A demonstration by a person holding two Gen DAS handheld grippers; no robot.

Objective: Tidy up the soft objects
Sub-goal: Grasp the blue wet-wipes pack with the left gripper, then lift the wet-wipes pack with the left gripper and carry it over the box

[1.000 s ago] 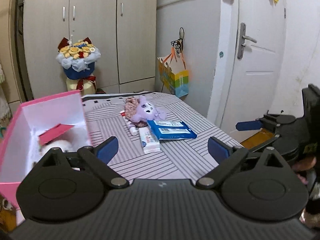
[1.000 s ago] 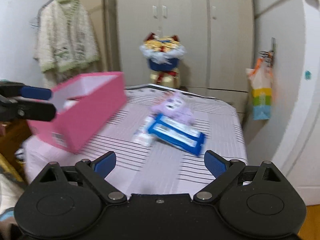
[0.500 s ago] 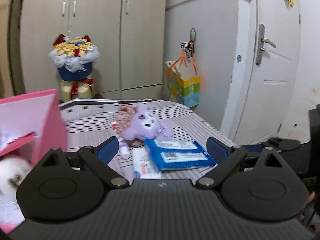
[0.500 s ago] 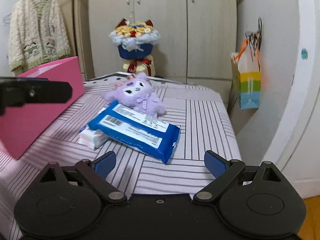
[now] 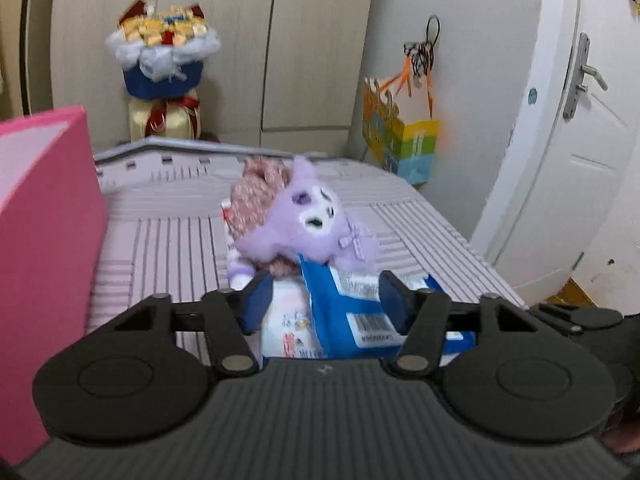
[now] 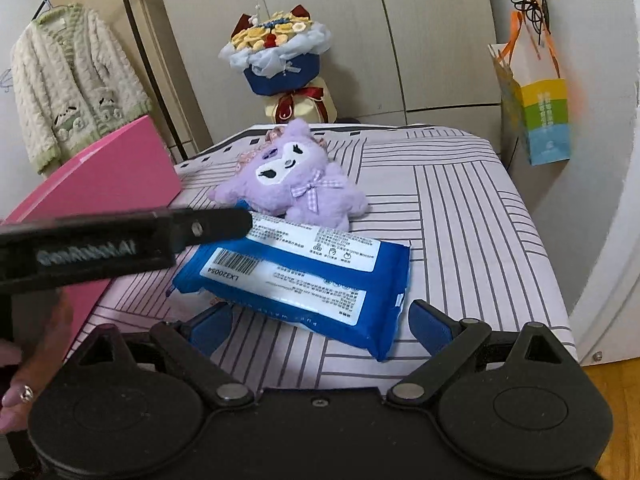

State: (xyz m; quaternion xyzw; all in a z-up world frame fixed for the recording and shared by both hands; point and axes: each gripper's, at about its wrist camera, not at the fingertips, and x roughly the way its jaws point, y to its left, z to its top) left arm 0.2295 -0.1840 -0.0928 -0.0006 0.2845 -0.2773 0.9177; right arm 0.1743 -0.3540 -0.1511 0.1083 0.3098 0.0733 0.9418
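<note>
1. On the striped bed (image 6: pixel 460 208), the pile is seen unsorted: purple plush (image 6: pixel 292 180), blue wipes pack (image 6: pixel 304 276), small white pack (image 5: pixel 286 320) all outside the pink box (image 6: pixel 108 184).
2. Task judged early; no piece is seen lifted or boxed yet, box interior not shown.
3. Left gripper (image 5: pixel 320 296): jaws have just been closing, now roughly a third open, set around the near ends of the white pack and wipes pack; pad contact cannot be confirmed.
4. Right gripper (image 6: pixel 320 324): jaws spread wide, nothing held, wipes pack just ahead between them.
5. Room: wardrobe (image 6: pixel 320 20), door (image 5: pixel 580 152), bouquet (image 6: pixel 280 60), hanging bag (image 6: pixel 536 116), cardigan (image 6: pixel 72 84).
</note>
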